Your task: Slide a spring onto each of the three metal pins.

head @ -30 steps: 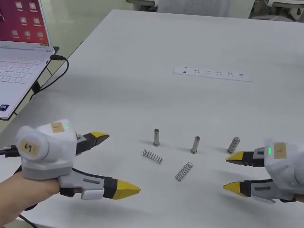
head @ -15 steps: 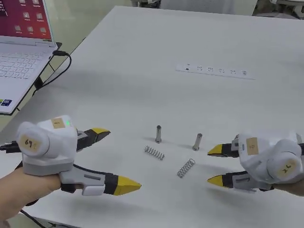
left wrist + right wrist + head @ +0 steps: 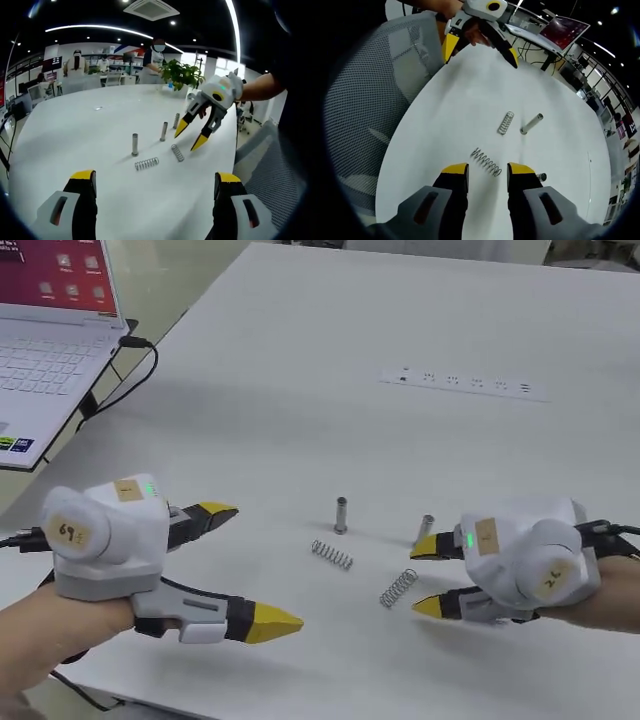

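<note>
Here the right tool (image 3: 422, 578) stood part-open and empty at centre right of the head view, its tips just beside a spring (image 3: 398, 587) lying on the worktop (image 3: 300, 390). The left tool (image 3: 258, 565) hung wide and empty at lower left. The step in hand was judged to be picking up that spring. The next move called for straddling it, closing, then aligning it with the pin (image 3: 425, 528) just above.
</note>
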{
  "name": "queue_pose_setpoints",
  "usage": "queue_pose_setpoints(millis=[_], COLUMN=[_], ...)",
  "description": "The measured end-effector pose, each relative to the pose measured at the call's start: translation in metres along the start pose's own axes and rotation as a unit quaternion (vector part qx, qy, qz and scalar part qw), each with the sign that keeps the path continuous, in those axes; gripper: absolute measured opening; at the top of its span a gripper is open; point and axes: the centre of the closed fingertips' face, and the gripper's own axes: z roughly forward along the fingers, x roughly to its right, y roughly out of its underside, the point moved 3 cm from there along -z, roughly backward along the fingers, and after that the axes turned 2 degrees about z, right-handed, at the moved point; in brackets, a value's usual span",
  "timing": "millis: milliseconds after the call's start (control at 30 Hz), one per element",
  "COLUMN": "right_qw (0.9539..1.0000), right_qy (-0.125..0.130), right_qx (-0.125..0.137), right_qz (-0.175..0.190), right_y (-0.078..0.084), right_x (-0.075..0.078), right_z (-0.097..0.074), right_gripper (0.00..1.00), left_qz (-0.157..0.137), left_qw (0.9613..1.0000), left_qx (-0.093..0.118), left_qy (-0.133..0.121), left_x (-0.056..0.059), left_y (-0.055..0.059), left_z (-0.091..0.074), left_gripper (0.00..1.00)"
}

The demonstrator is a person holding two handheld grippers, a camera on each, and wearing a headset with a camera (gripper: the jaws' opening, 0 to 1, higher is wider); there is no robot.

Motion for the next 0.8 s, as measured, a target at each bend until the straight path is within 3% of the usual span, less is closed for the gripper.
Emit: queue_pose_setpoints(millis=[333, 433, 800], right_qw=[0.9998, 0.9982, 0.9966], right_qy=[-0.012, -0.022, -0.033], right_qx=[-0.007, -0.002, -0.016], right_qz=[0.014, 0.056, 0.074], right_y=[0.006, 0.009, 0.020], right_x=[0.011, 0.011, 0.013], right_z=[0.015, 0.020, 0.030], right_gripper=[0.26, 0.25, 0.21], left_qz=[-0.002, -0.003, -0.003], left_qw=[1.0000, 1.0000, 1.0000], left_qx=[0.000, 0.000, 0.001], left_qy=[-0.001, -0.001, -0.001], left_x=[-0.001, -0.001, -0.001], left_y=[0.002, 0.002, 0.002], left_z=[-0.001, -0.001, -0.001], left_gripper=[0.95, 0.95, 0.95])
